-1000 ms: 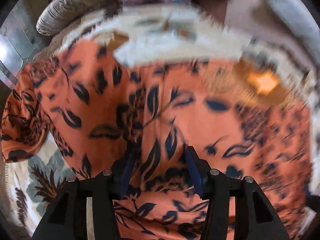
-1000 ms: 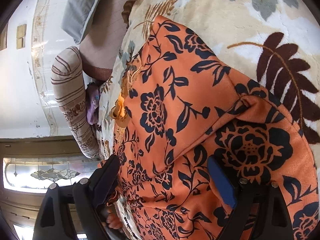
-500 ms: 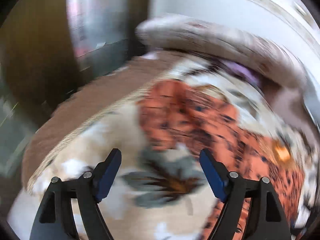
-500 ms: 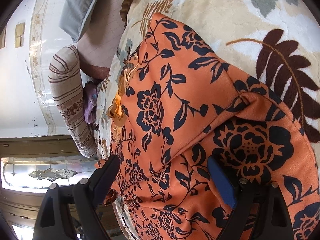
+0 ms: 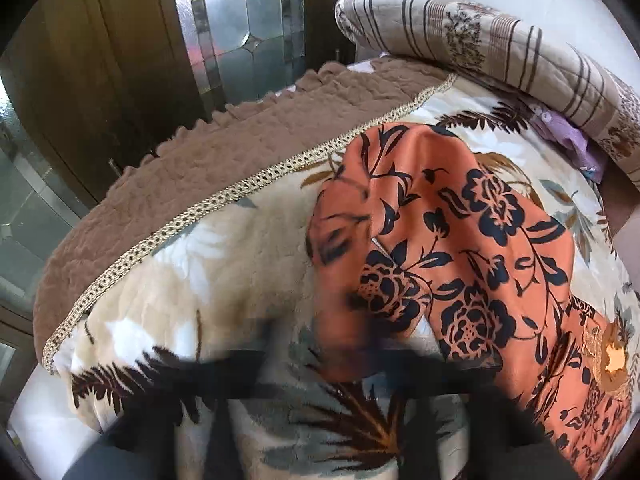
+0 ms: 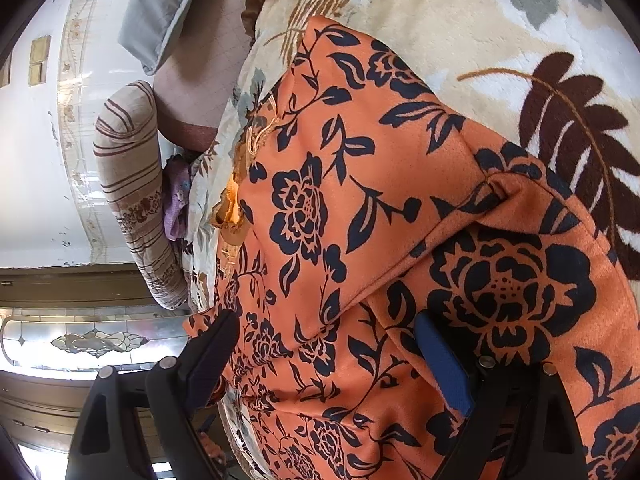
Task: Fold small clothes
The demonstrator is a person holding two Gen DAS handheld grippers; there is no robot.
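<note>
An orange garment with a black flower print lies on a cream leaf-patterned blanket (image 5: 224, 280). In the left wrist view the garment (image 5: 472, 248) is at the right, one end bunched and lifted. My left gripper (image 5: 360, 364) is a dark blur at the bottom, right at that end; its jaws cannot be made out. In the right wrist view the garment (image 6: 320, 216) fills the frame, with a folded flap (image 6: 516, 288) at the right. My right gripper (image 6: 328, 344) is open, its fingers spread over the cloth, holding nothing.
A striped bolster (image 5: 500, 40) and a purple cloth (image 5: 568, 140) lie at the far edge. A brown quilt border (image 5: 240, 136) runs along the bed's side, with a glass-panelled door (image 5: 240, 20) beyond. A grey pillow (image 6: 168, 12) lies by the wall.
My left gripper let go of the garment, swung away to the left, and is now blurred at the garment's bunched end. My right gripper stayed open over the cloth.
</note>
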